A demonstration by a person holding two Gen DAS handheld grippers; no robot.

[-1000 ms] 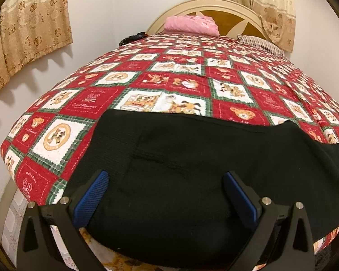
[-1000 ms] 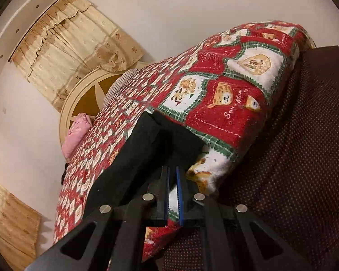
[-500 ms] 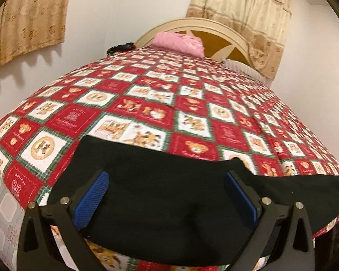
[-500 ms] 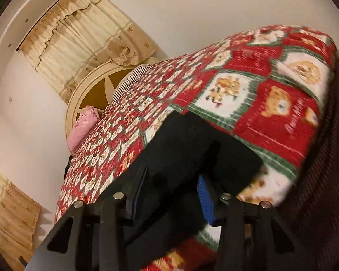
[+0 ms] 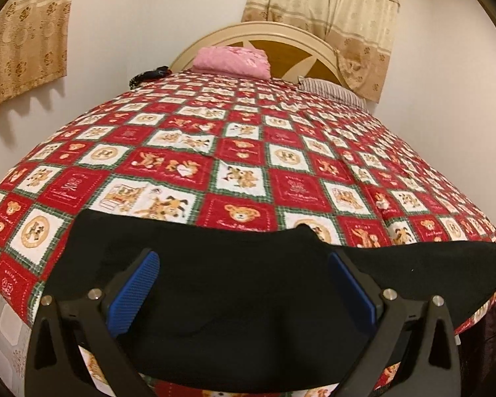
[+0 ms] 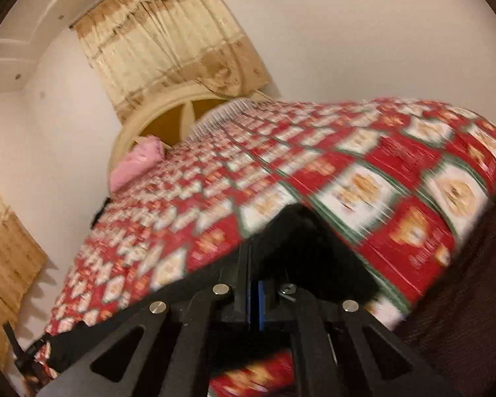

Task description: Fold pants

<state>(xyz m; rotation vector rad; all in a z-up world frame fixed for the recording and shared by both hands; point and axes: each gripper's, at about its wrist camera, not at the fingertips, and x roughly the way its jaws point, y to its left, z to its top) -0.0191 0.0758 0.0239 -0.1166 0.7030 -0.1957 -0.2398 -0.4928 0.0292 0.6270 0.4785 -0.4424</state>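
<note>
Left wrist view, left to right: gold patterned curtain (image 5: 20, 33) is hanging on the white wall; red, white and green patchwork quilt with teddy-bear prints (image 5: 248, 152) is covering the bed; pink folded cushion (image 5: 233, 61) is lying at the cream arched wooden headboard (image 5: 281, 31), with a striped pillow (image 5: 330, 91) just beside it to the right; a second gold curtain (image 5: 330, 6) is hanging behind the headboard.

Black knit pants (image 5: 221, 284) are lying across the near edge of the quilt, stretching rightward to a pointed end at the bed's corner. Left gripper (image 5: 244, 292) is hovering over the pants with its blue-padded fingers (image 5: 134, 294) standing wide apart, the fabric showing between them.

Right wrist view (blurred): pants (image 6: 301, 241) are rising in a peak at the bed's near corner. Right gripper (image 6: 254, 291) is clamping that fabric, its fingers (image 6: 262, 304) pressing together on the cloth. Dark dotted fabric (image 6: 473, 297) is showing at the far right, beside the bed.
</note>
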